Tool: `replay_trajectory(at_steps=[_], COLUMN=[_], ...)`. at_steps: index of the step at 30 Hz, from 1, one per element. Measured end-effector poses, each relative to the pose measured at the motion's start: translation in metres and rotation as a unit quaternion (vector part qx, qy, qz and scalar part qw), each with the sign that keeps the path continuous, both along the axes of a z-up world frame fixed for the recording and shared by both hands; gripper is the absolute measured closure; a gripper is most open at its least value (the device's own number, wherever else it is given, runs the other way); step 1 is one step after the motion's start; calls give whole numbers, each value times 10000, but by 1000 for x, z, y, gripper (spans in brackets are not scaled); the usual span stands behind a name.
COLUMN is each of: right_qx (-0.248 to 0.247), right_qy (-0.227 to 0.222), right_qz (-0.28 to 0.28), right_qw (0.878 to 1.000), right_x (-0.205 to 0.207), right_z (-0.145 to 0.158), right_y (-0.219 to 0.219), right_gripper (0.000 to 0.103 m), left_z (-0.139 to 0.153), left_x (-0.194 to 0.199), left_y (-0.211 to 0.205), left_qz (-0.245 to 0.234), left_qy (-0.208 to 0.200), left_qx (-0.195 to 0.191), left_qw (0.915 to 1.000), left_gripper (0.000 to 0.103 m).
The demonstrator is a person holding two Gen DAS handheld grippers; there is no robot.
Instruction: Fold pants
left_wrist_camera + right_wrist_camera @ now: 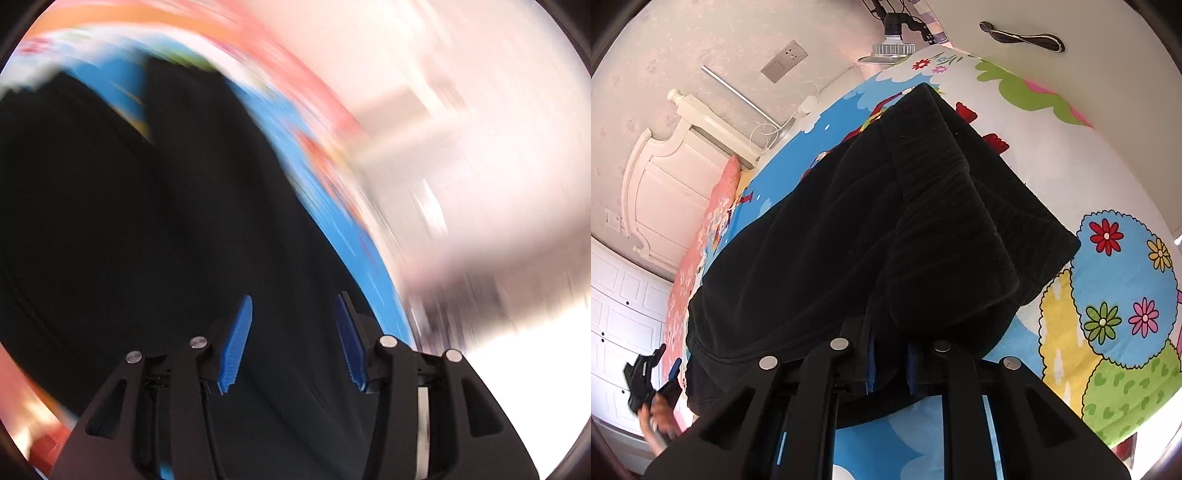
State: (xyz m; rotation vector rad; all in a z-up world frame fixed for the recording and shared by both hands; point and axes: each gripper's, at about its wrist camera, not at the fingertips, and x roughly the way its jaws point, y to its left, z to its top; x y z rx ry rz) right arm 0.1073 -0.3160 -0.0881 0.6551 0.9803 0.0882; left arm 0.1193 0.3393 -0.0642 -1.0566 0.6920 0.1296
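Black pants (886,221) lie folded in thick layers on a bed with a bright cartoon sheet (1123,280). My right gripper (891,349) is shut on the near edge of the pants. Dark cloth is bunched between its blue pads (871,365) and hides the fingertips. In the blurred left wrist view, my left gripper (294,310) stands open over the pants (147,221). Its blue pads (238,343) are well apart and nothing is pinched between them. The right wrist view also shows the left gripper (650,373) at the lower left, held in a hand (659,410).
A white headboard (665,184) and a pink pillow (716,221) are at the bed's far left end. A white wardrobe (620,314) stands at the left. A lamp (892,48) and a wall socket (785,61) are behind the bed.
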Motion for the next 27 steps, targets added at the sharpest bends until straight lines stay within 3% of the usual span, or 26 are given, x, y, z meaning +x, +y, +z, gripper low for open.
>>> replay_trajectory(at_steps=[3,6,11,12,15,16,17,18,22,25,27], right_qx=[-69,-37,-21,-1,2,-49,-75,-93,109,121,208], right_qy=[20,48,108,118,125,117,97,56,-374,-564,-575], right_qz=[38,5,-7,-12,10,47,81,131,307,229,78], right_qw=[10000,10000,9999,9999,9999,9999,9999,9999,9988,9981,9981], right_x=[1,2,4,4,8,9,11,13,18,10,2], right_z=[2,3,4,5,8,10,12,17,54,71,68], right_y=[2,2,1,0,0,1,1,2,-4,-13,-26], right_gripper=[88,88,88,88,88,88,88,88,89,89,89], left_z=[-19,-34,-59,-64,-69,-70,-71,-69,-1,58,71], left_x=[21,45,73,77,82,87,94,91,71,11,-43], left_y=[90,133,153,156,164,165,165,171,163,146,139], left_qz=[560,753,738,769,791,724,606,559,385,486,668], left_qy=[140,541,938,949,904,930,998,1038,499,-9,-233], left_qx=[-279,-301,-870,-1014,-1168,-1164,-1120,-1073,-630,-351,-253], left_qw=[9979,9952,9890,9873,9859,9862,9868,9872,9960,9982,9972], left_gripper=[57,63,66,72,76,80,98,99,99,99,99])
